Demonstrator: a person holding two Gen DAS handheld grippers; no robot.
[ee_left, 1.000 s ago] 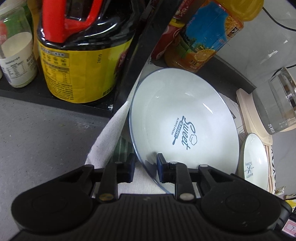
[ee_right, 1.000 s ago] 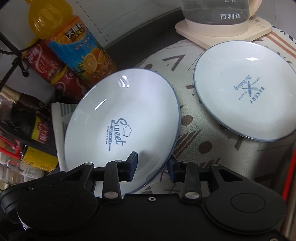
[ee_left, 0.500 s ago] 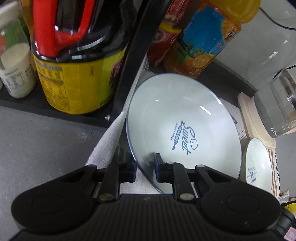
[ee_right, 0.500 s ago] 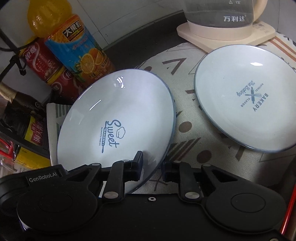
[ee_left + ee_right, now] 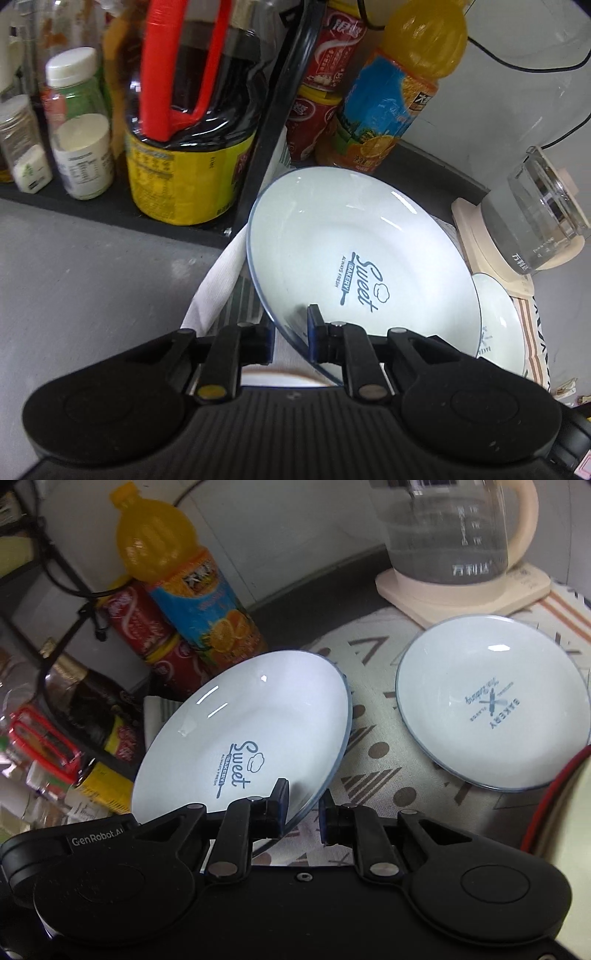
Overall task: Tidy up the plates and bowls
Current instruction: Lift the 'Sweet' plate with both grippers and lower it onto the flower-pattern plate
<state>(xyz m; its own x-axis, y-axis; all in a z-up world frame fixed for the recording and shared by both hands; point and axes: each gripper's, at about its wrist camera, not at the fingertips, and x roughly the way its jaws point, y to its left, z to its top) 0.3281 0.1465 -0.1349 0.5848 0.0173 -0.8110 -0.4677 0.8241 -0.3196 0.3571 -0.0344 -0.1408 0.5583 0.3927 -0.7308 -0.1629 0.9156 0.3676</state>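
Both grippers, left point(image 5: 290, 332) and right point(image 5: 302, 812), seemingly clamp the lifted plate point(image 5: 251, 734) between their jaws; second plate point(image 5: 491, 701), at two o'clock, awaits stacking.

a home kitchen counter

this is a domestic kitchen. a grey worktop point(image 5: 85, 280) carries a black rack point(image 5: 258, 155) crowded with a big soy sauce jug point(image 5: 188, 140), small seasoning jars point(image 5: 79, 147), red drink cans point(image 5: 147, 635) and an orange juice bottle point(image 5: 184, 587). a glass electric kettle point(image 5: 447, 535) sits on its cream base, and printed plates point(image 5: 491, 701) lie on a patterned cloth point(image 5: 380, 753).
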